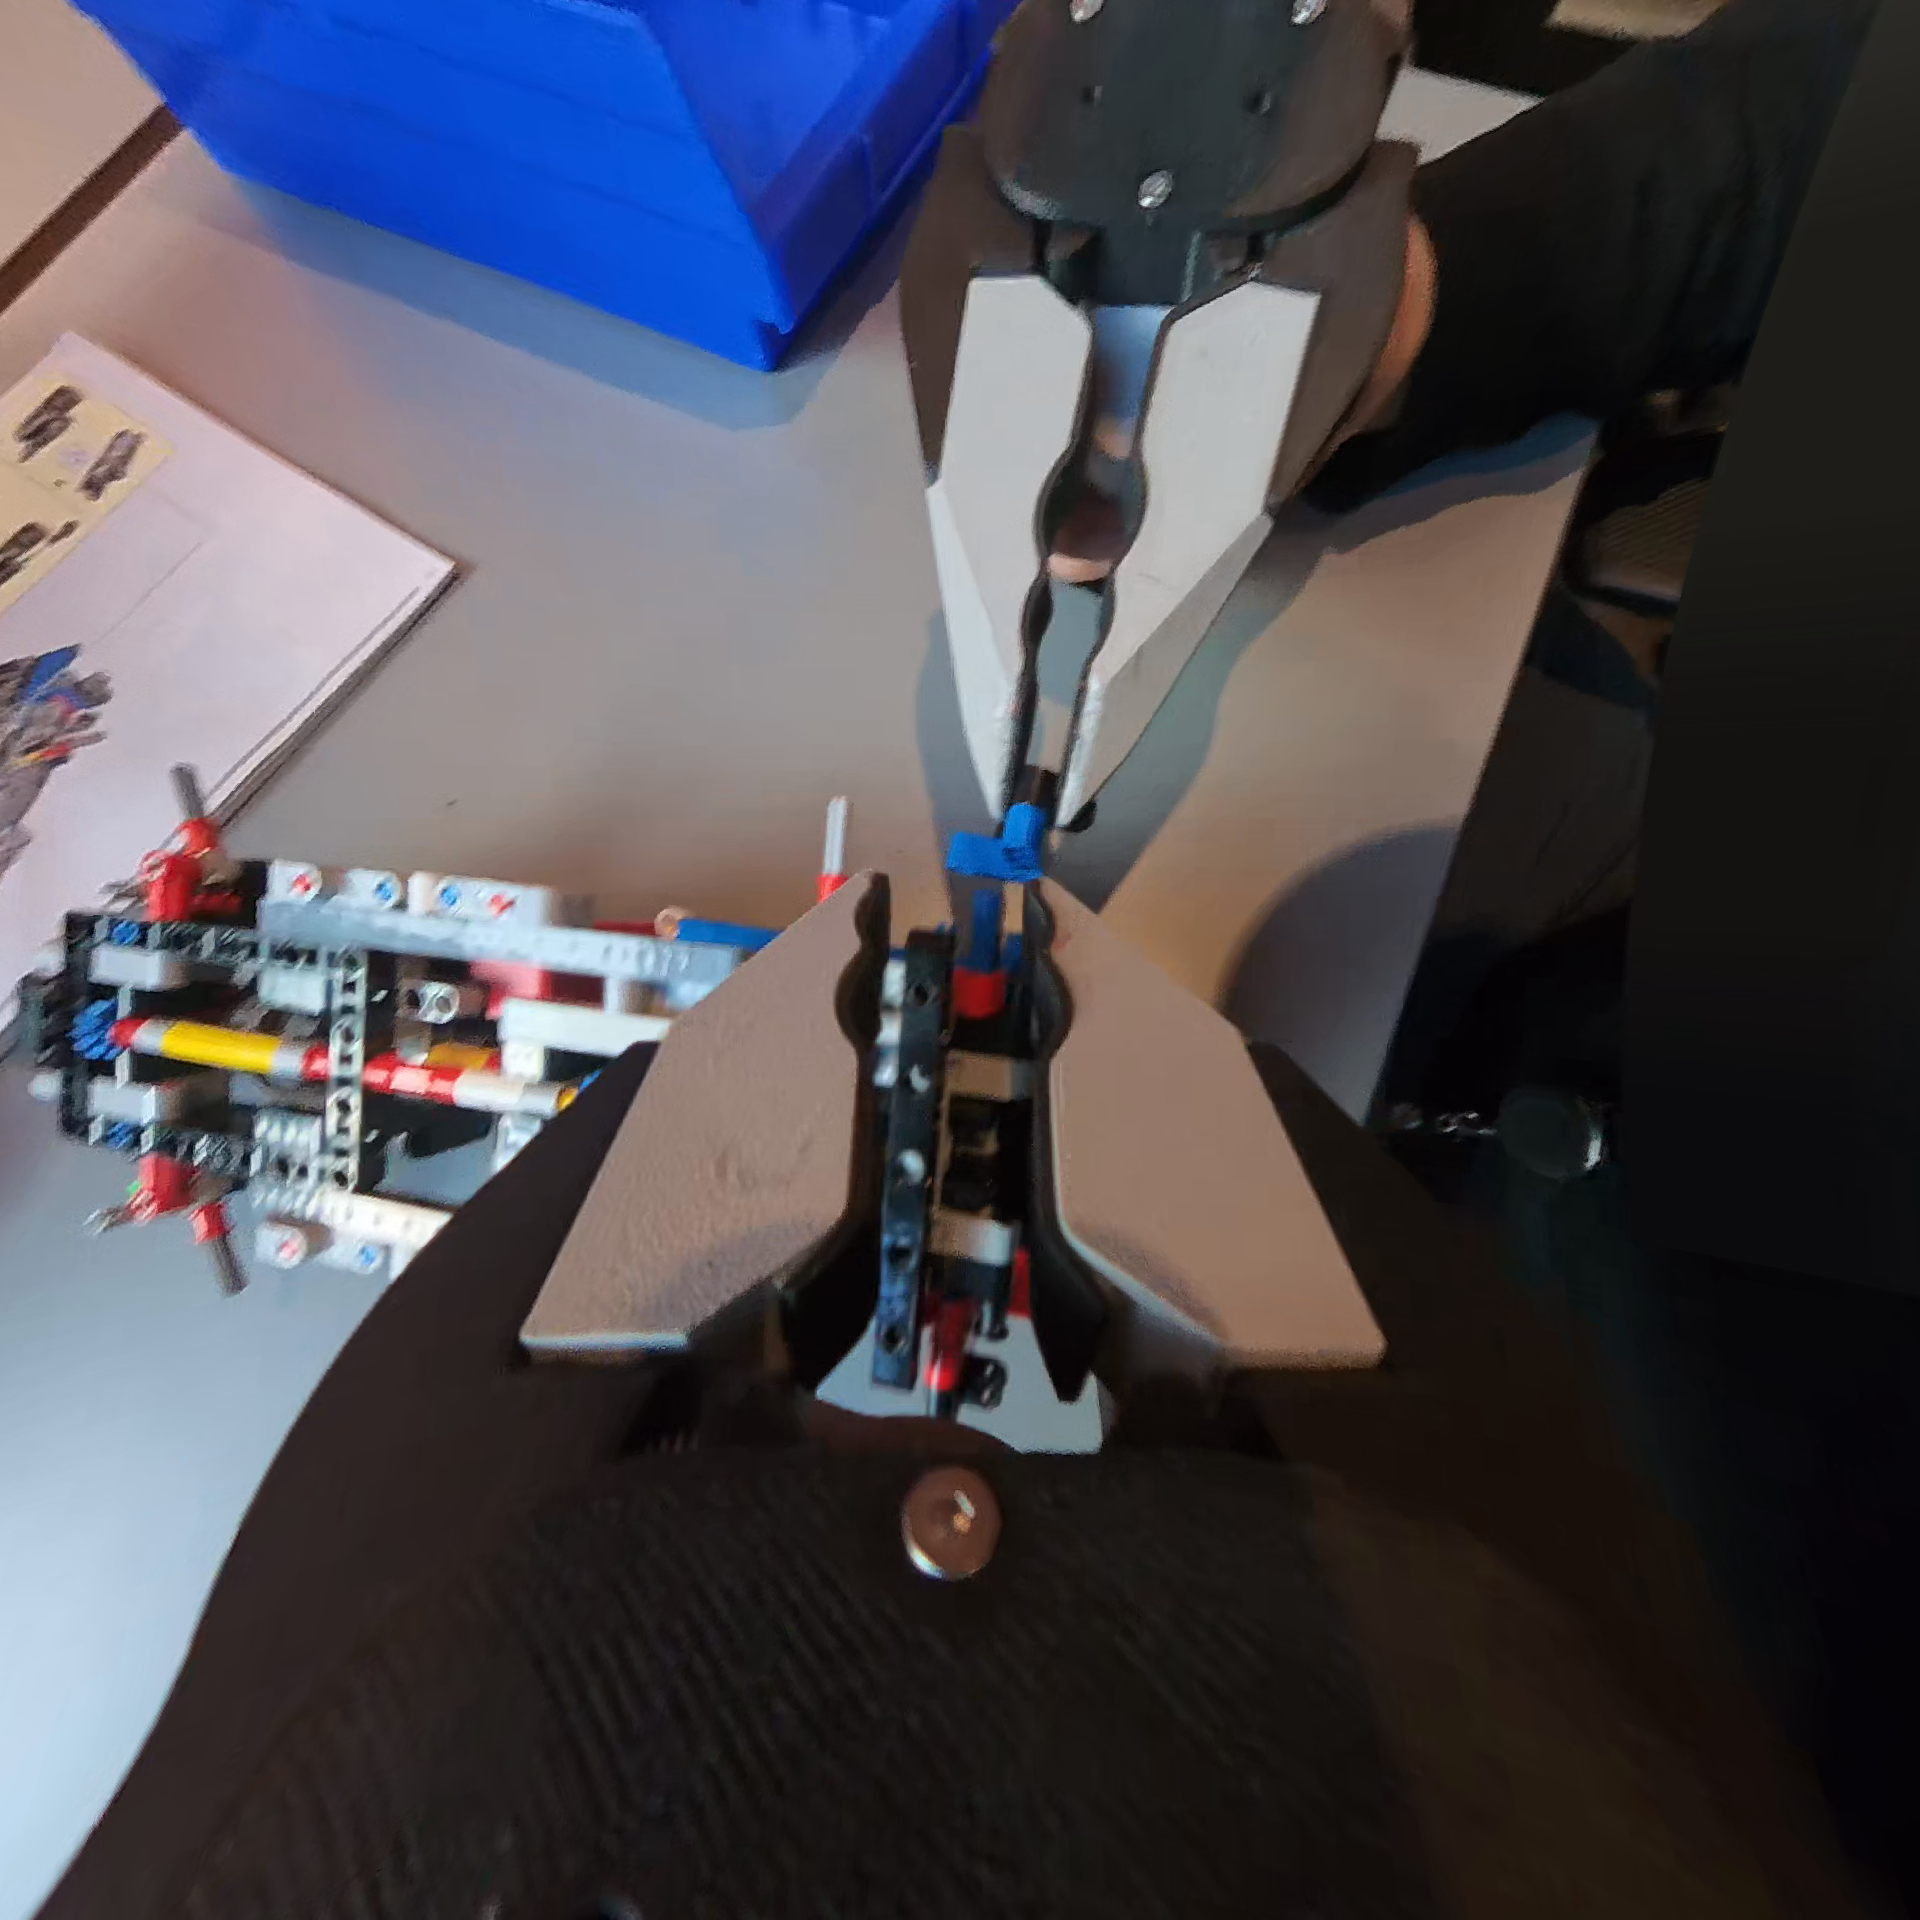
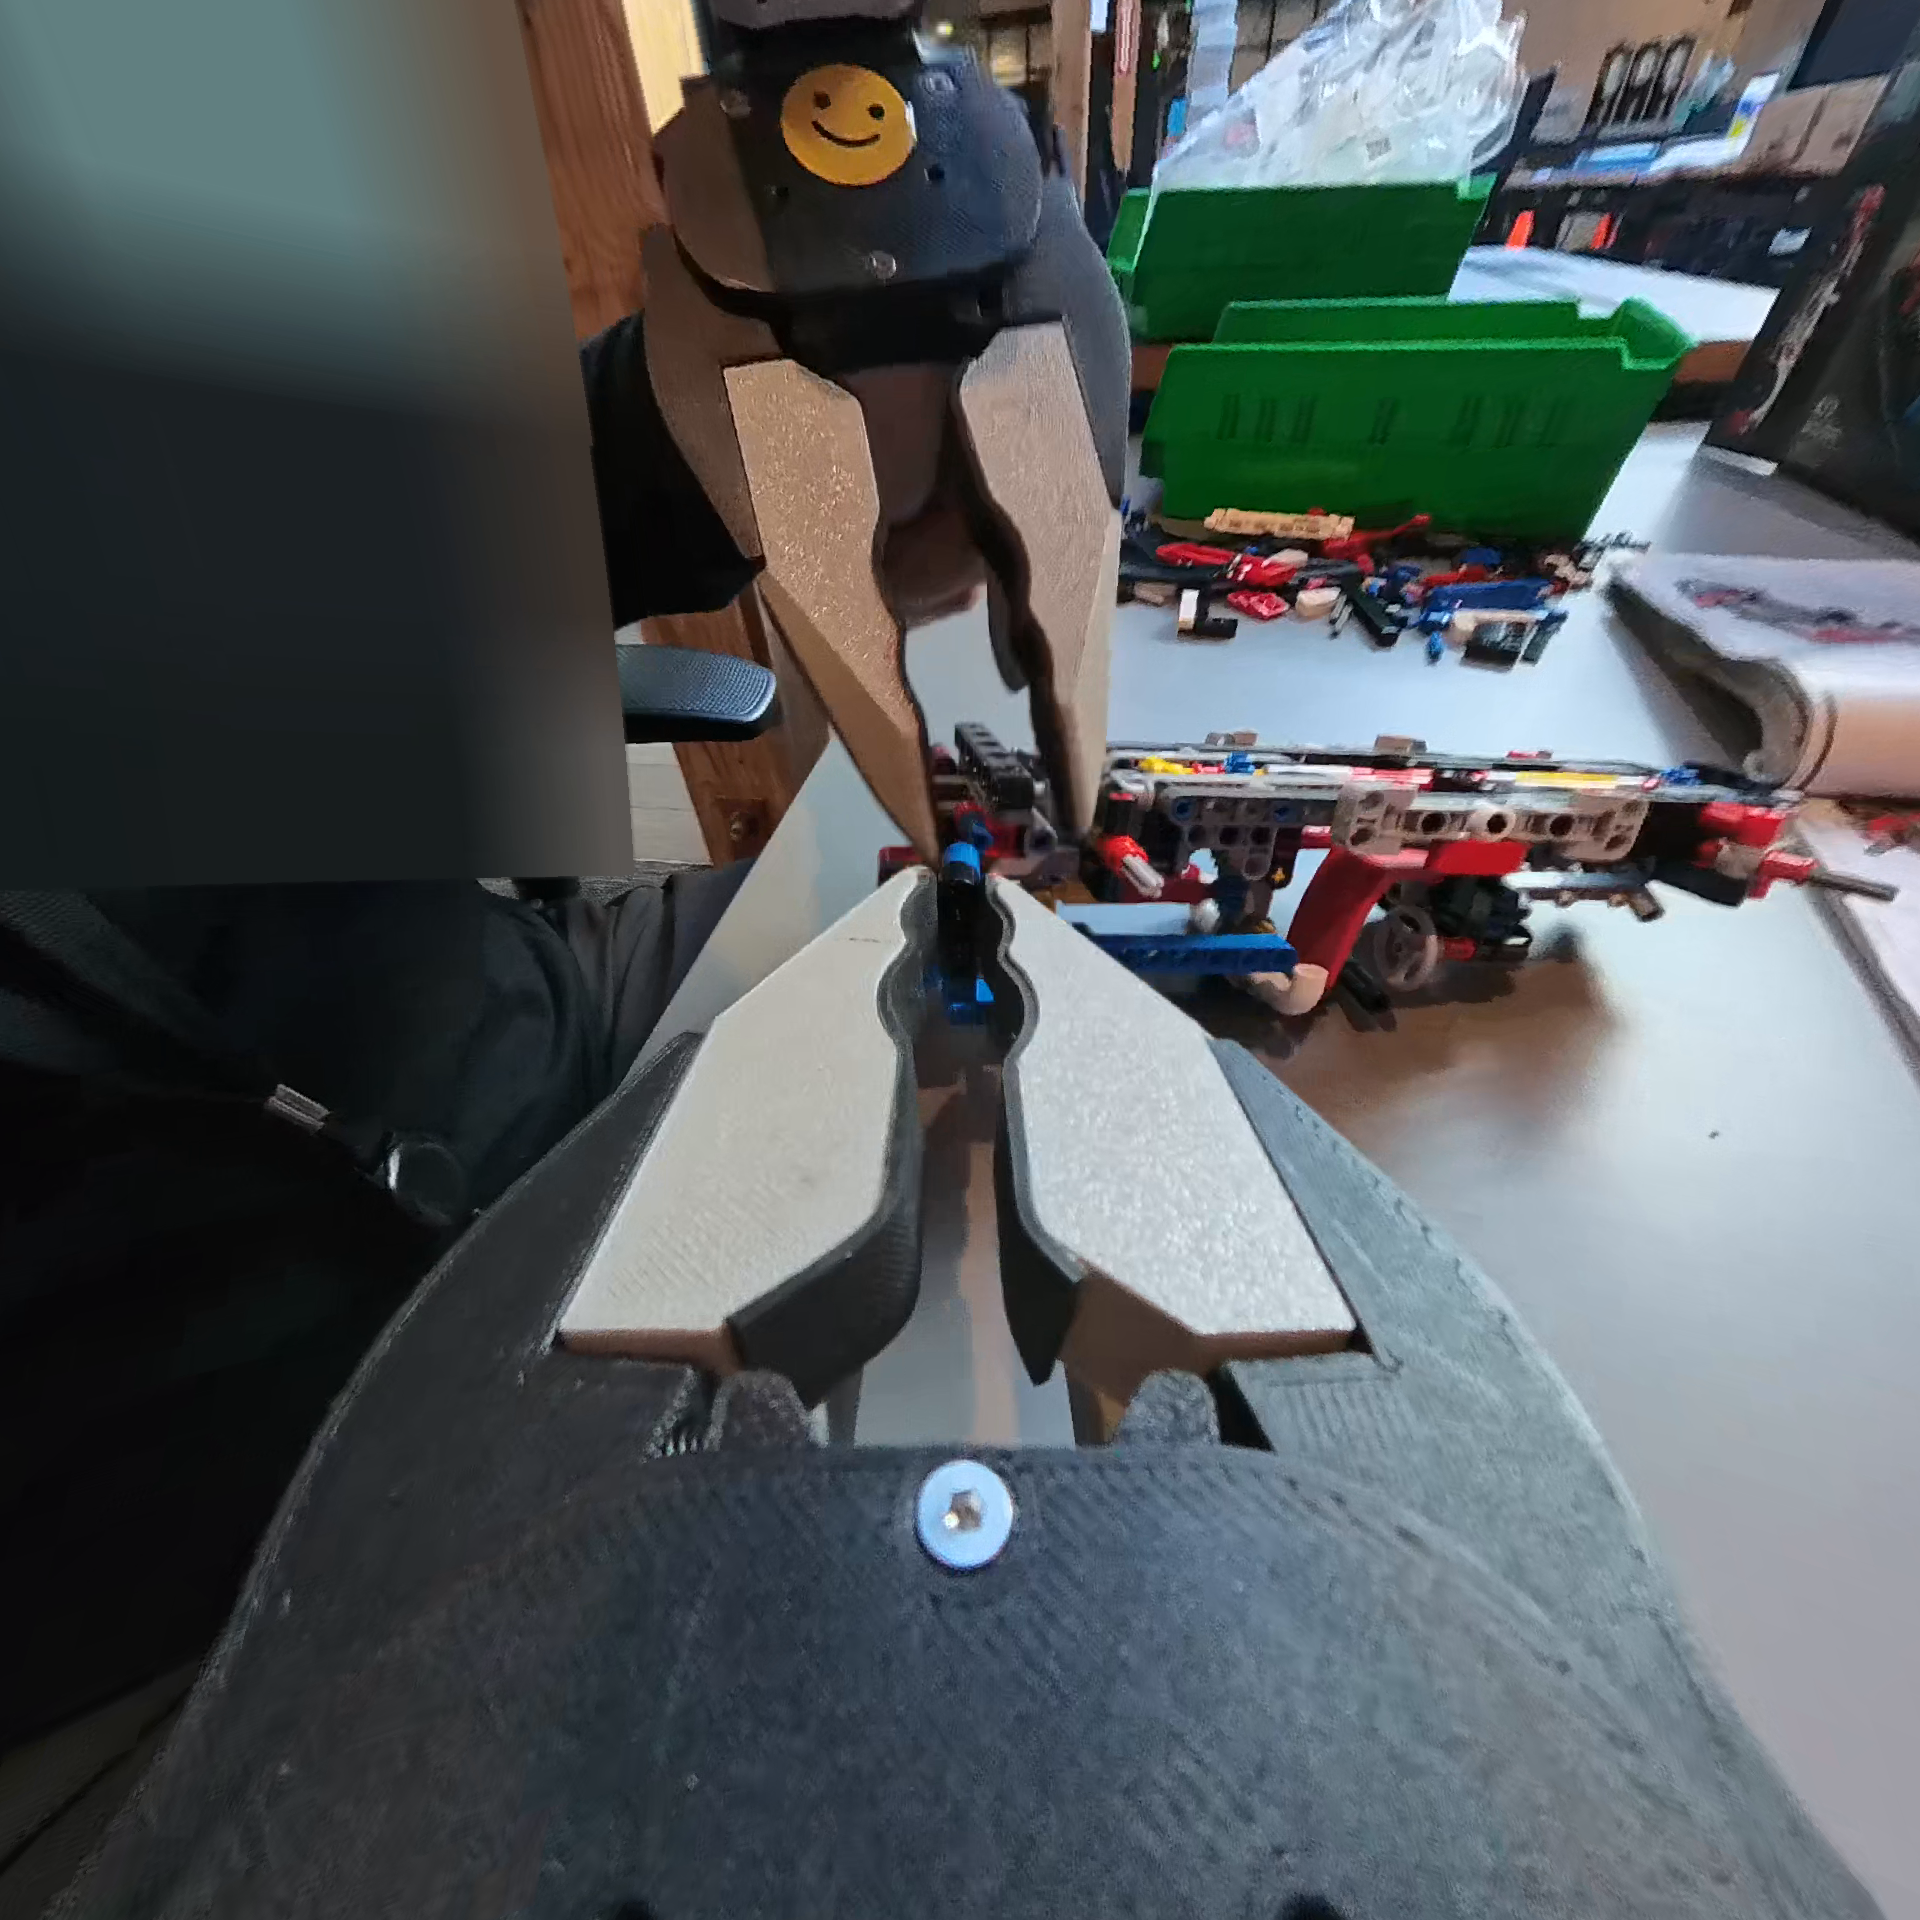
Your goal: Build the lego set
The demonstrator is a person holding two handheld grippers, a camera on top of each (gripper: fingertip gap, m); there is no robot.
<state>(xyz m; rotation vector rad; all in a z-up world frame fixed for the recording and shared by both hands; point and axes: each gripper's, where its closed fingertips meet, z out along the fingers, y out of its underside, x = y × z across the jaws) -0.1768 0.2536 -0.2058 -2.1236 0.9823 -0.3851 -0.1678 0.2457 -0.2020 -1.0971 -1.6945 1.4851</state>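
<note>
The long red, black and grey lego model (image 1: 312, 1039) lies on the grey table (image 1: 623, 582); it also shows in the right wrist view (image 2: 1455, 821). My left gripper (image 1: 961, 894) is open. Its fingers straddle the model's black-beamed end (image 1: 920, 1091), from which a blue pin on a red bush (image 1: 982, 987) sticks out. From the right wrist view the left gripper (image 2: 1003, 836) comes down over that end (image 2: 997, 774). My right gripper (image 2: 958, 881) is shut on a small black and blue connector piece (image 2: 961, 930). It holds the piece (image 1: 992, 850) just off the blue pin; the right gripper (image 1: 1039, 808) faces the left one.
A blue bin (image 1: 520, 156) and an instruction booklet (image 1: 208, 540) lie beyond the model. Green bins (image 2: 1403, 416), a heap of loose pieces (image 2: 1351, 592) and another booklet (image 2: 1766, 644) sit at the far side. The table edge and a person's dark clothing (image 2: 312, 1143) are close by. Only a small space, under 4 cm, lies between the two pairs of fingers.
</note>
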